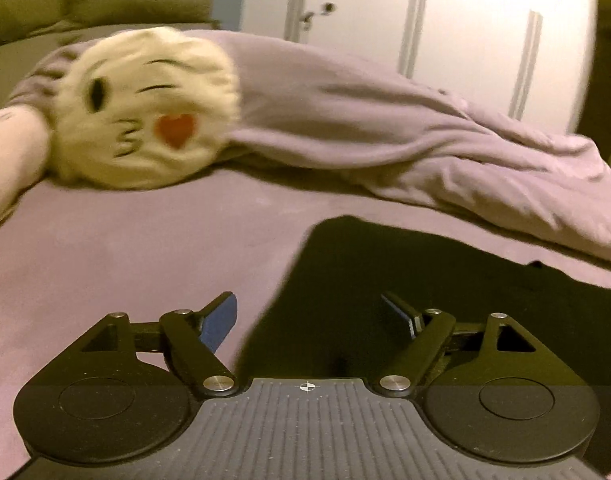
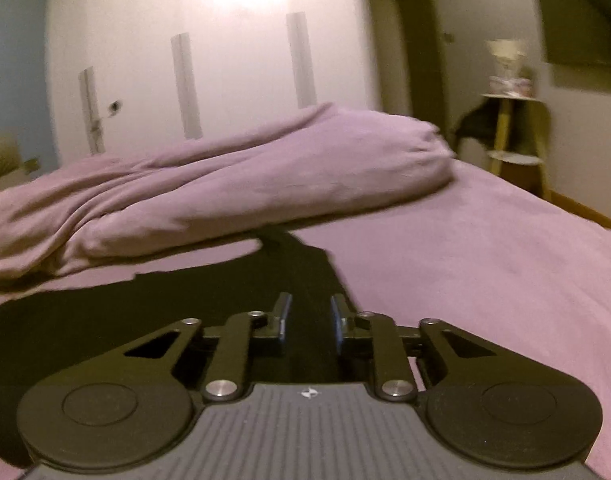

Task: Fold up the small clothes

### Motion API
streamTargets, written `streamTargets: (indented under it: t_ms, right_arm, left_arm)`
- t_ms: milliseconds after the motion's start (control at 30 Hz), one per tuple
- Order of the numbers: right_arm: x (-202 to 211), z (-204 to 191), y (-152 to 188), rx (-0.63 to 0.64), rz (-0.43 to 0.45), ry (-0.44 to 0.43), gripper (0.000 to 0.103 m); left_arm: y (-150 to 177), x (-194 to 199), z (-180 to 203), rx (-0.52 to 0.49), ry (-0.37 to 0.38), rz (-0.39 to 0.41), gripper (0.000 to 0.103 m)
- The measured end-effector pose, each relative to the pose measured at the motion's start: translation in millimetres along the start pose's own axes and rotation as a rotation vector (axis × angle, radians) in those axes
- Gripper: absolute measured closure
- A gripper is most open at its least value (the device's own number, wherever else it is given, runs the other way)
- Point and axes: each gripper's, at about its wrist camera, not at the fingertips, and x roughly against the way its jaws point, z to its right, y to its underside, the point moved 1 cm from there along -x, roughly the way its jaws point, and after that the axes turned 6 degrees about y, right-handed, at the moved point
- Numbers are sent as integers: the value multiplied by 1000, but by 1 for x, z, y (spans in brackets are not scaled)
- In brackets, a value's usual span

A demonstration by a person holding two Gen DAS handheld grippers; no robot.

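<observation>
A black garment (image 1: 385, 264) lies flat on a purple bed (image 1: 105, 260). Left gripper (image 1: 309, 312) jaws spread wide, empty. Right gripper (image 2: 310, 316) jaws narrowly parted, pinching nothing. No readable writing.

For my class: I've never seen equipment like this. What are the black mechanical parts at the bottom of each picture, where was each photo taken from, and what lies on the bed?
Each picture comes from a camera fixed on a handheld gripper, one carried in each of a person's hands, looking forward along its two jaws. The black parts are the gripper itself.

The left gripper has its jaws wide open, holding nothing. The right gripper has its jaws close together with a small gap showing; nothing appears pinched between them.

Both look over a bed with a purple sheet. A black garment lies flat on it, below both grippers. Behind it lies a bunched purple duvet. The left view also shows a round cream cushion with a winking face.
</observation>
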Motion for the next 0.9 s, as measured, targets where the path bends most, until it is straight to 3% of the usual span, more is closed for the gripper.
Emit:
streamTargets:
  t_ms: [100,267,367,433,667,833,900]
  right_arm:
    - [-41,-34,-13,83,-42,-46,87]
    - [-109,-74,-28,189,-83,-51,87]
    - [-145,-72,-11,229,-107,-10,86]
    - [-152,-62,-7,187,-95,-25,86]
    - [-162,-44,-3,106,-68,-77,86]
    - [-162,-53,-4,158,-58,-29,86]
    - [-155,-67,-5,240,-45,25,82]
  left_arm:
    - [-6,-36,30,-80,5,-12,15]
    - [-12,-95,58,-140,-10,-38,8]
    - [-6,-132,65,-182,-70,-80,6]
    - [0,-146,65,-206,-92,-73,0]
    - [0,-158,28,4,-26,-51,0]
    - [0,-148,31,0,-44,-65,0]
    - [-2,-134,29,10,-59,-100,0]
